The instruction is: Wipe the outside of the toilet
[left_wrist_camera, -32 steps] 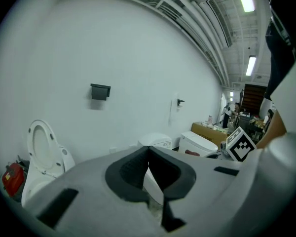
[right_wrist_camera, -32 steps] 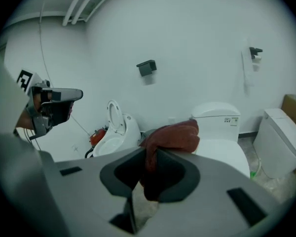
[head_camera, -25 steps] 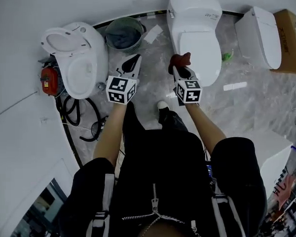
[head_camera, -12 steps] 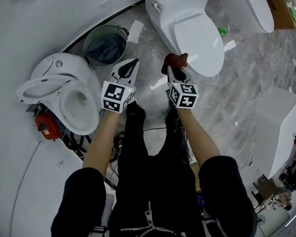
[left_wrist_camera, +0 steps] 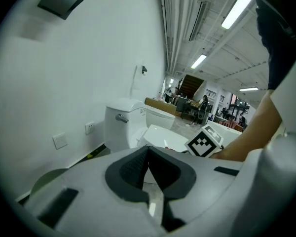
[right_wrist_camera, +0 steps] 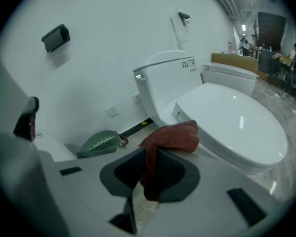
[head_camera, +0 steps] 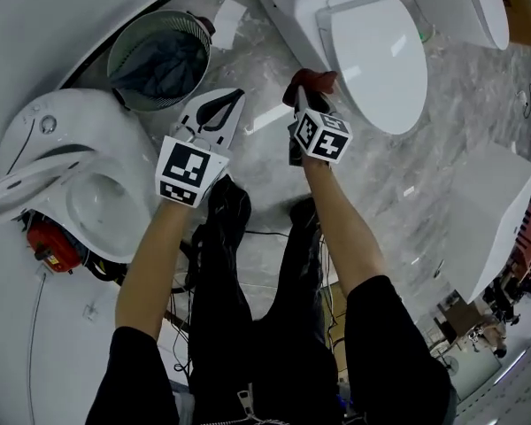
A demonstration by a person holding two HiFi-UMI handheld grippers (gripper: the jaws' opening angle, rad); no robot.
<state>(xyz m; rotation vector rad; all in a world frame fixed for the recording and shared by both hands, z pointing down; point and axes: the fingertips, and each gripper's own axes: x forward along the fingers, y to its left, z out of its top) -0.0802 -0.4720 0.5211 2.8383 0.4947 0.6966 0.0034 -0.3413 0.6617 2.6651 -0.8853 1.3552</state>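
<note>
- We find the right gripper pinching a red cloth between its jaws; the cloth bunches up past the tips.
- The cloth sits just beside the near rim of the closed toilet; we cannot confirm contact.
- The left gripper has its jaws pressed together with nothing between them; it hangs over the floor, near a green basket.

We stand on the floor with a toilet ahead on our right and an open toilet on our left. The bin sits between them, by the wall. A third toilet stands further right. The cloth sits in the fingers of the right gripper, just beside the toilet's front edge. The left gripper is near the bin, not touching it.
</note>
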